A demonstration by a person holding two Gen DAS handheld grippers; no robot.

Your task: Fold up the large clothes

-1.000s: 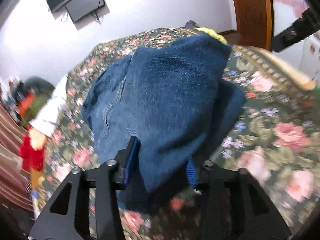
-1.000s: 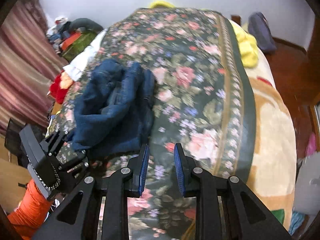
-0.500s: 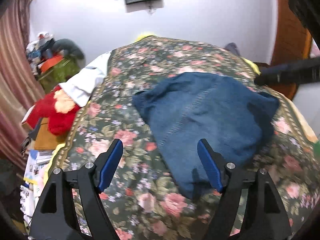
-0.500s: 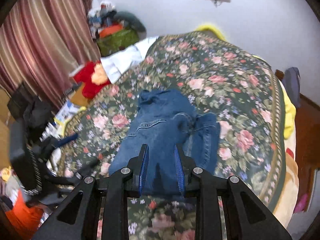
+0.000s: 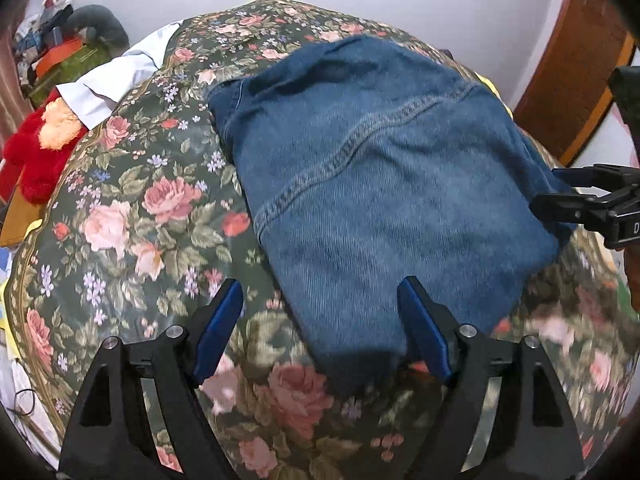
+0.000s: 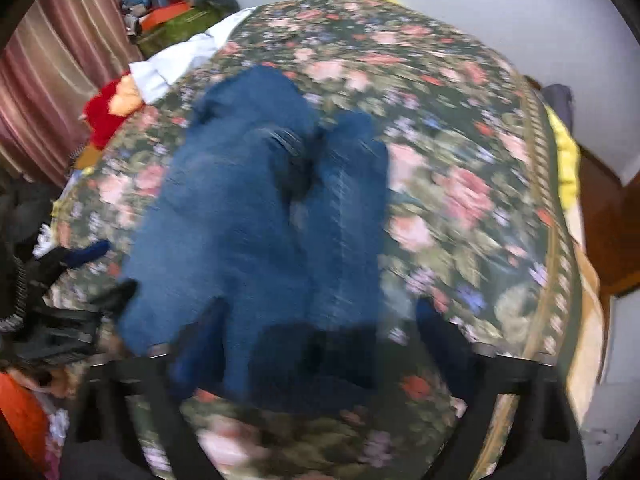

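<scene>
Both tongs gape apart, empty: left gripper [image 5: 320, 320] and right gripper [image 6: 316, 332] hover beside the folded jeans [image 5: 384, 184], likely released to lie flat.

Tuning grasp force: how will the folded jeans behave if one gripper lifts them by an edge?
The jeans are probably floppy: layered denim sags over the bedspread, so the fold would likely open. Thick seams and stacked layers suggest heavy cloth. The coarse weave probably won't slip.
</scene>
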